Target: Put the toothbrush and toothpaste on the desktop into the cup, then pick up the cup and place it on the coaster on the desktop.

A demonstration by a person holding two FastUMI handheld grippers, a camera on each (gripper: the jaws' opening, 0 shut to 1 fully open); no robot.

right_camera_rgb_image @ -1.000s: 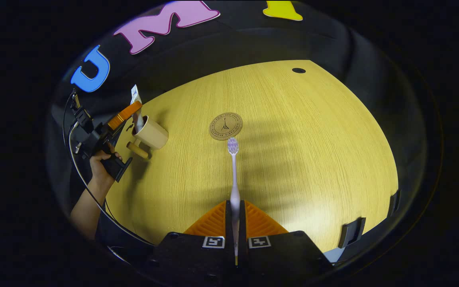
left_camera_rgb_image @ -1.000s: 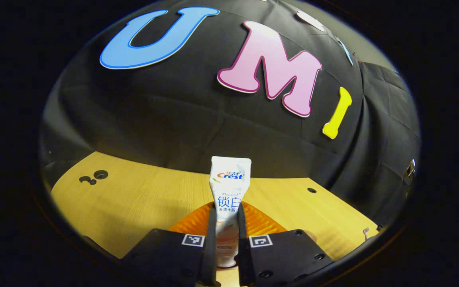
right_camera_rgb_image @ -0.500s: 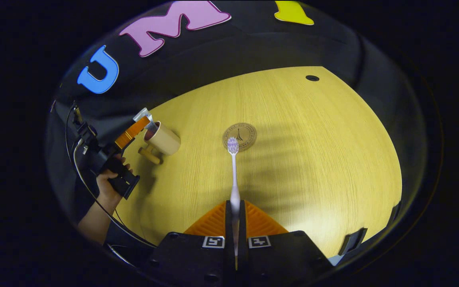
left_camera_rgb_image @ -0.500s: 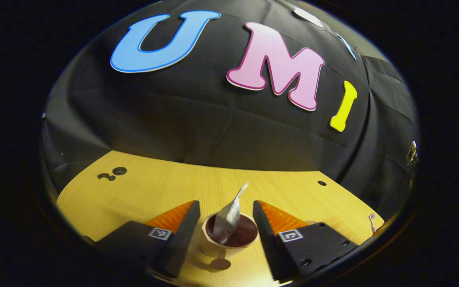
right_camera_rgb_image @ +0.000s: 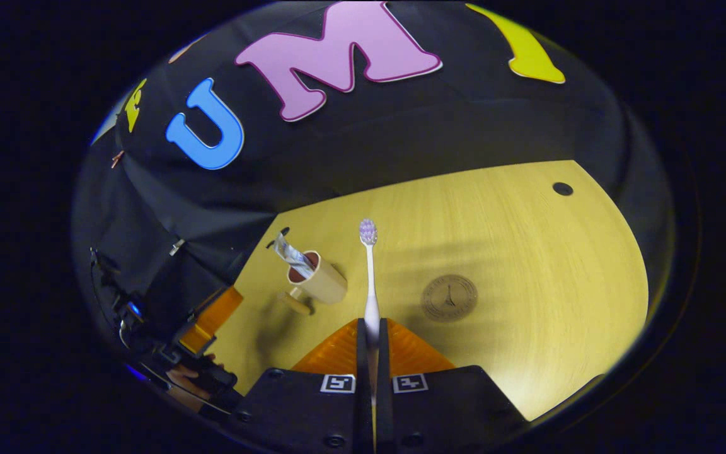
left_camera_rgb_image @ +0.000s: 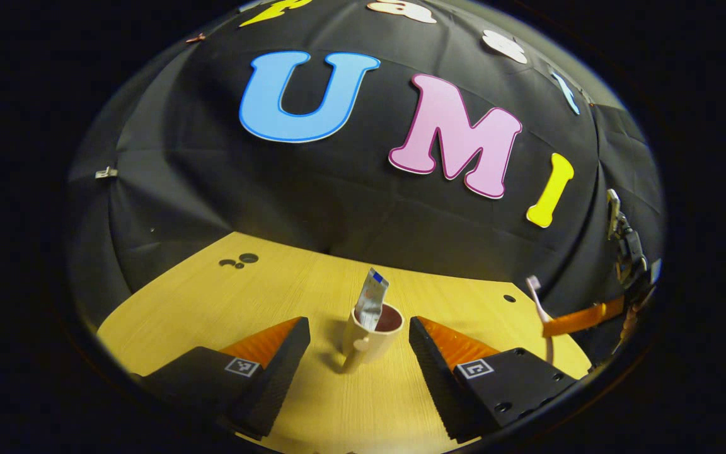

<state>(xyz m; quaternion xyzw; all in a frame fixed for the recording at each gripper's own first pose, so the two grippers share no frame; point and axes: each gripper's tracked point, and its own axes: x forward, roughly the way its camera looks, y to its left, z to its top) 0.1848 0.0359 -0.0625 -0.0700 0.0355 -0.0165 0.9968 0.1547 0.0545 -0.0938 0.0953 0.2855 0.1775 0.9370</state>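
While pinched in right claw (right_camera_rgb_image: pixel 372 328): toothbrush (right_camera_rgb_image: pixel 369 277), just beside cup (right_camera_rgb_image: pixel 316 284).

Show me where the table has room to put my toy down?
Bare wood lies right of the coaster, out to the table edge, and behind it toward the small hole. It is crowded on the other side: the cup with the toothpaste stands there, the toothbrush held beside it, the open left gripper facing it.

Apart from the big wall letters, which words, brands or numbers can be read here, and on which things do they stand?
Toothpaste tube in the cup: print too blurred to read.
Coaster: print too small to read.
So no text is readable.
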